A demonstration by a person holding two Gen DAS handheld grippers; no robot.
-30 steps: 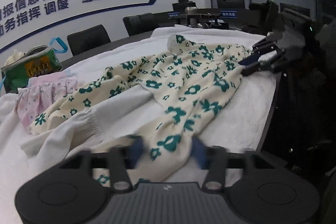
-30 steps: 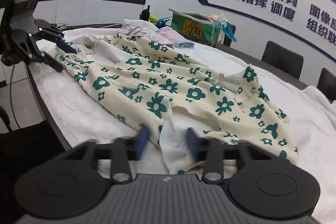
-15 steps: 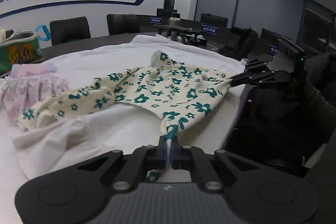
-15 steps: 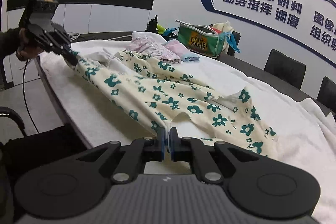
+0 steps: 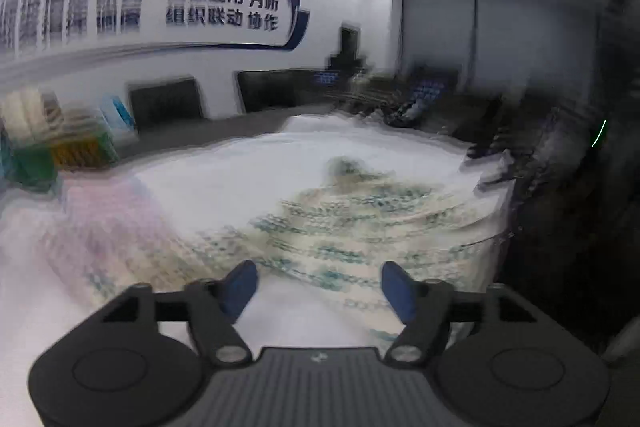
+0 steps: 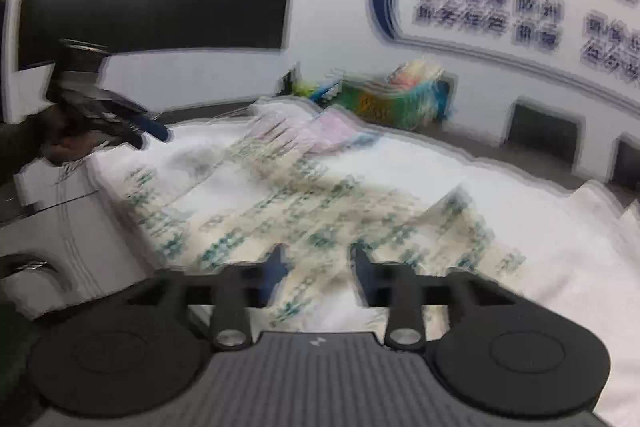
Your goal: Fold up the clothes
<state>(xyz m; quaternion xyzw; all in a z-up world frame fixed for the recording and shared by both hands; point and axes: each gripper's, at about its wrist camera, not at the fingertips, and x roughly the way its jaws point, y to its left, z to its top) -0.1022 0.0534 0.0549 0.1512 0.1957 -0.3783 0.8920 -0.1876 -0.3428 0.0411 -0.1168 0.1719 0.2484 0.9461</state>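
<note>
Both views are smeared by motion. The cream garment with green flowers lies spread on the white-covered table. My left gripper hovers above its near edge; the jaws are opening, with nothing pinched between the blue pads. In the right wrist view the same garment stretches away from my right gripper, whose jaws are also opening; cloth shows below the gap, not gripped. The left gripper appears there at the far left, held by a hand.
A pink garment and a green bag sit at the table's far side, also seen as the bag. Dark chairs line the wall. The table edge drops off beside the garment.
Half a second ago both grippers were shut on the garment's edge and held it up. Now both stand apart from it, higher, and the cloth lies on the table.
</note>
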